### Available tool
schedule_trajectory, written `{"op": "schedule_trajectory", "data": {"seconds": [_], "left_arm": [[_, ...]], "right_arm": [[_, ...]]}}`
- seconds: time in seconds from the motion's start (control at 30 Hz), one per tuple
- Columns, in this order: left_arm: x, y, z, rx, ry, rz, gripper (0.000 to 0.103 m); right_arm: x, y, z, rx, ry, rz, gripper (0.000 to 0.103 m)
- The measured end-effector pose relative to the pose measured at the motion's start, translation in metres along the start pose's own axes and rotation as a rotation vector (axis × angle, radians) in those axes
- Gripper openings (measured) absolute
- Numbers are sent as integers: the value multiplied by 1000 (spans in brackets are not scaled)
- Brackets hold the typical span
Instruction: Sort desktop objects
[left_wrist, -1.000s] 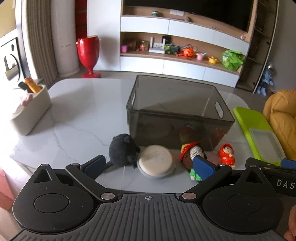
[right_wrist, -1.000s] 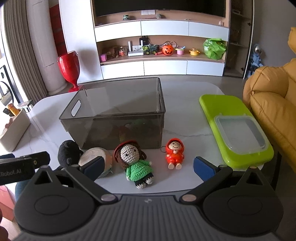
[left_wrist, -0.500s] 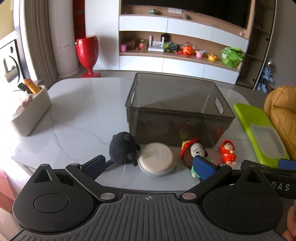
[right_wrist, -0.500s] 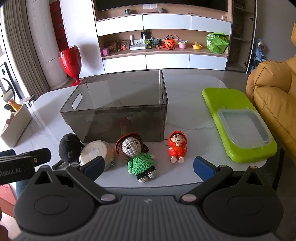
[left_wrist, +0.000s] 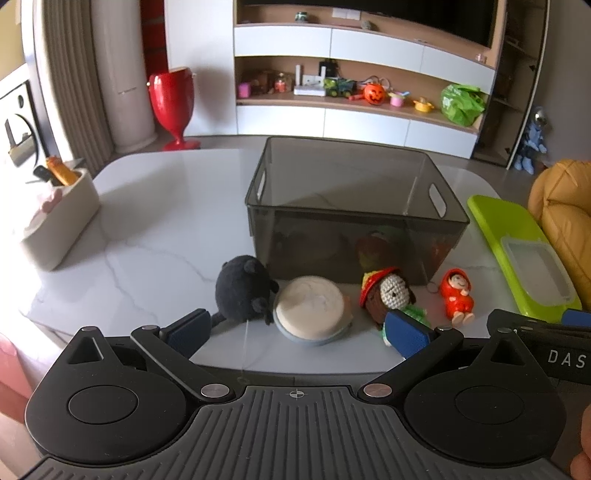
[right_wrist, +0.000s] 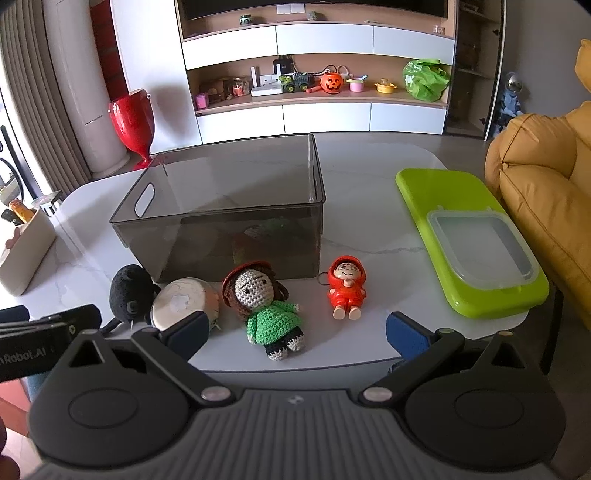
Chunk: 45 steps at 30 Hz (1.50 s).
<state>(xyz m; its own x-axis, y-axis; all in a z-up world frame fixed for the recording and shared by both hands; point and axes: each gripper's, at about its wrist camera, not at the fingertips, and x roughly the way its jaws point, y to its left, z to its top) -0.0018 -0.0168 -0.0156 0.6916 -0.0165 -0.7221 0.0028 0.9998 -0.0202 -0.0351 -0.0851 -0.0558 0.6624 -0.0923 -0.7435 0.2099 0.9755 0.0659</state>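
Both grippers, left (left_wrist: 295, 330) & right (right_wrist: 295, 330), wide open w/ nothing held; crochet doll (right_wrist: 264, 302) by bin (right_wrist: 221, 229) is floppy, could slip out.

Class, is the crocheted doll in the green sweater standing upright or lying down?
Lying down: the crocheted doll lies face up on the table, before the grey bin.

Four toys (right_wrist: 267, 306) before grey bin (right_wrist: 221, 210)
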Motion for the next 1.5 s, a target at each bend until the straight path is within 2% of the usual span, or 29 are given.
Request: {"op": "schedule_trajectory", "data": {"seconds": [0.6, 1.5], "left_arm": [[-6, -24, 0, 46, -7, 9, 103], [-9, -26, -2, 48, -11, 1, 103]], "right_arm": [[-10, -24, -2, 42, -15, 11, 103], [-13, -23, -7, 30, -20, 14, 103]]}}
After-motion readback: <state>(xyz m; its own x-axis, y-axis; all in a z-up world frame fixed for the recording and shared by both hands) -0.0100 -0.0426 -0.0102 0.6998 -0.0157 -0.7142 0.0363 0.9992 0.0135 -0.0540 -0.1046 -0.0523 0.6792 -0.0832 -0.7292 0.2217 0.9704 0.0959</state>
